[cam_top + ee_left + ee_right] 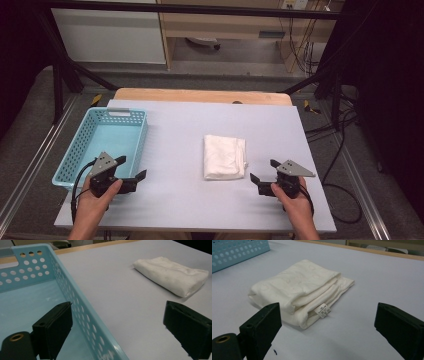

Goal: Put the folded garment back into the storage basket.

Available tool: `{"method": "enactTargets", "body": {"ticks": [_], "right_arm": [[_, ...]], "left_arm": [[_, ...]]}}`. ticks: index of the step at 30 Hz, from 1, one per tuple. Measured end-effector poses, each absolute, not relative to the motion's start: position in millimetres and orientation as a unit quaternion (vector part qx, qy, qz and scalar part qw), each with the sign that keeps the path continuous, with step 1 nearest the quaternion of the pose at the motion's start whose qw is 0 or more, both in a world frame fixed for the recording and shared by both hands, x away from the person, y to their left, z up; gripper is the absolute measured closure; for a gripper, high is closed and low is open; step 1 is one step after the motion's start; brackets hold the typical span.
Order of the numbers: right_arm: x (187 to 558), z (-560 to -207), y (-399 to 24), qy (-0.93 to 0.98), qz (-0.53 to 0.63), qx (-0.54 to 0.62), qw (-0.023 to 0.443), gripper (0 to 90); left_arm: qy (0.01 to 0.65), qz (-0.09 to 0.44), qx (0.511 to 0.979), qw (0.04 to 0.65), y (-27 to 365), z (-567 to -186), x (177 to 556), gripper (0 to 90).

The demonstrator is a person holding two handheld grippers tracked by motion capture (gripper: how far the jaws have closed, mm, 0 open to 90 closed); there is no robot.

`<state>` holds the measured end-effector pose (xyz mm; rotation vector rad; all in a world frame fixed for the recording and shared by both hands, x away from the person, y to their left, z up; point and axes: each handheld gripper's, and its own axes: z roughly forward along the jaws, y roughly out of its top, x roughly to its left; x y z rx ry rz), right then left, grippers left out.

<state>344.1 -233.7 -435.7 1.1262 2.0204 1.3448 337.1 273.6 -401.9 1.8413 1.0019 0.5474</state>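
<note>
- Table: the pale lilac-grey top carries everything you are working with; a strip of wood edge shows along its far side.
- Basket: the light blue perforated plastic basket sits at your left on the table, long side running away from you, with a handle slot in its far wall. From the left gripper view its near-right rim runs up between your left jaws, and its floor looks bare.
- Folded towel: the white folded towel lies flat on the table, right of centre, well apart from the basket and touching neither tool. In the right gripper view the towel lies just ahead of your jaws, its layered fold edges toward you and a small white label hanging from the near corner.
- Left tongs: you hold these low over the basket's near-right corner; the jaws are spread wide, one over the basket's inside and one over the bare table, with nothing gripped.
- Right tongs: you hold these near the towel's right side, pointed toward it; the jaws are spread wide and released, with clear table between them and the towel.
</note>
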Motion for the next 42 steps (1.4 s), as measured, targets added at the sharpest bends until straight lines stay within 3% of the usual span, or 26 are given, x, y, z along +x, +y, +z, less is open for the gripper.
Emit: {"method": "enactTargets", "body": {"ticks": [14,26,33,42], "right_arm": [[341.8,-430.5,-222.6,0.740,0.470,0.419,0.239,8.9],[338.8,-412.7,-193.0,0.767,0.461,0.398,0.202,10.5],[359.2,-407.4,-156.0,0.805,0.419,0.376,0.188,16.6],[385.3,-412.3,-125.0,0.821,0.403,0.364,0.175,17.5]], "left_arm": [[0.407,0.227,0.750,0.468,272.6,-401.6,336.3,8.8],[0.410,0.230,0.752,0.463,272.7,-402.6,336.5,8.7],[0.409,0.228,0.753,0.463,272.1,-403.0,336.6,8.8],[0.410,0.232,0.751,0.463,270.7,-402.6,335.4,8.7]]}}
